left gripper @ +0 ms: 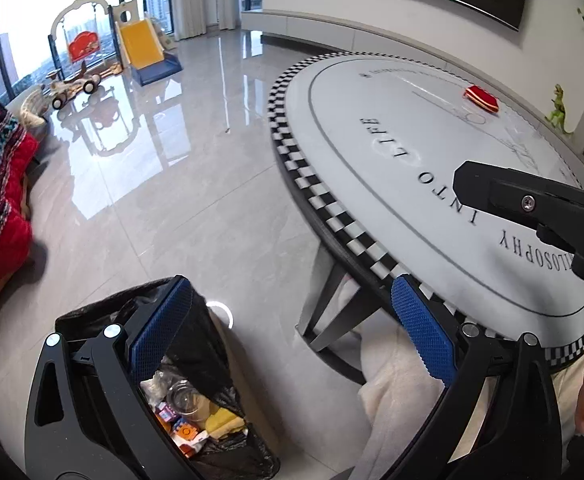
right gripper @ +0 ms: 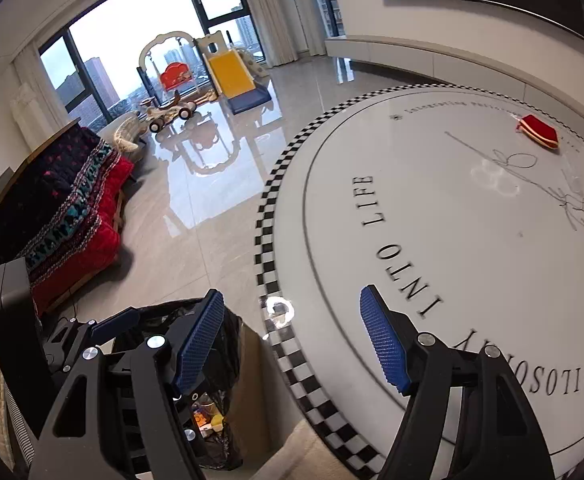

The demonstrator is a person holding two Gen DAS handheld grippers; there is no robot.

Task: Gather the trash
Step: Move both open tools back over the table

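Your round white table with its checkered rim (right gripper: 287,364) fills the right. The black-lined trash bin (left gripper: 195,360) sits low, at seven o'clock. The flat red packet (right gripper: 538,131) lies far off at one o'clock, long axis slanting down-right, nearer your right gripper (right gripper: 292,344). Both it and your left gripper (left gripper: 292,328) are spread, holding nothing.

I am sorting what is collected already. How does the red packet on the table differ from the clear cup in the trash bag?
The red packet lies flat and alone on the round table; the clear cup sits among other trash inside the trash bag. The packet is opaque red, the cup see-through.
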